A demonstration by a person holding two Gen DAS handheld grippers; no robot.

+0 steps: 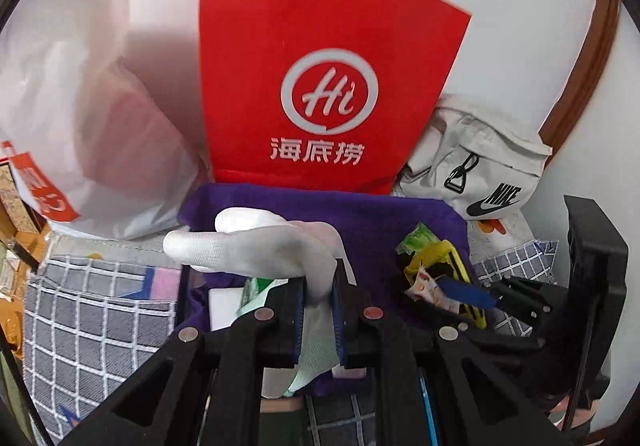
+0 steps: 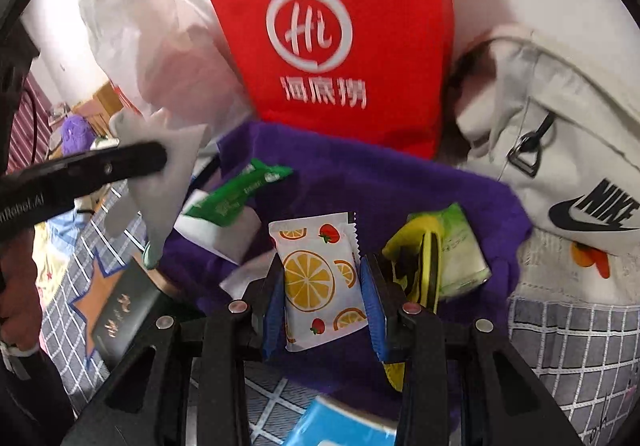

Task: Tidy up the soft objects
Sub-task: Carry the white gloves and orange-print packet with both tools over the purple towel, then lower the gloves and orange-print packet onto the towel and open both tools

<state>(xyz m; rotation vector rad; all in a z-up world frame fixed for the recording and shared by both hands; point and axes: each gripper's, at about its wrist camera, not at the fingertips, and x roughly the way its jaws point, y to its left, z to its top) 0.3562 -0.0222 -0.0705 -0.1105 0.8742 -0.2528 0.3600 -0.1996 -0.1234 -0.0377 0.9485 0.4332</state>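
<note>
My left gripper (image 1: 319,296) is shut on a white glove (image 1: 256,244) and holds it over the purple fabric bin (image 1: 360,214). The glove's fingers stick out to the left. My right gripper (image 2: 322,286) is shut on a white packet with orange and strawberry prints (image 2: 316,278) above the same bin (image 2: 400,182). In the right wrist view the left gripper's finger (image 2: 92,170) shows at the left with the glove (image 2: 160,182) hanging from it. Inside the bin lie a green packet (image 2: 236,194), a white packet (image 2: 224,234), a yellow item (image 2: 420,258) and a green tissue pack (image 2: 464,250).
A red paper bag (image 1: 320,78) stands behind the bin. A white plastic bag (image 1: 80,134) is at its left, a white Nike bag (image 1: 476,162) at its right. A dark box (image 2: 120,310) and a blue pack (image 2: 340,426) lie on the grey checked cloth (image 1: 88,310).
</note>
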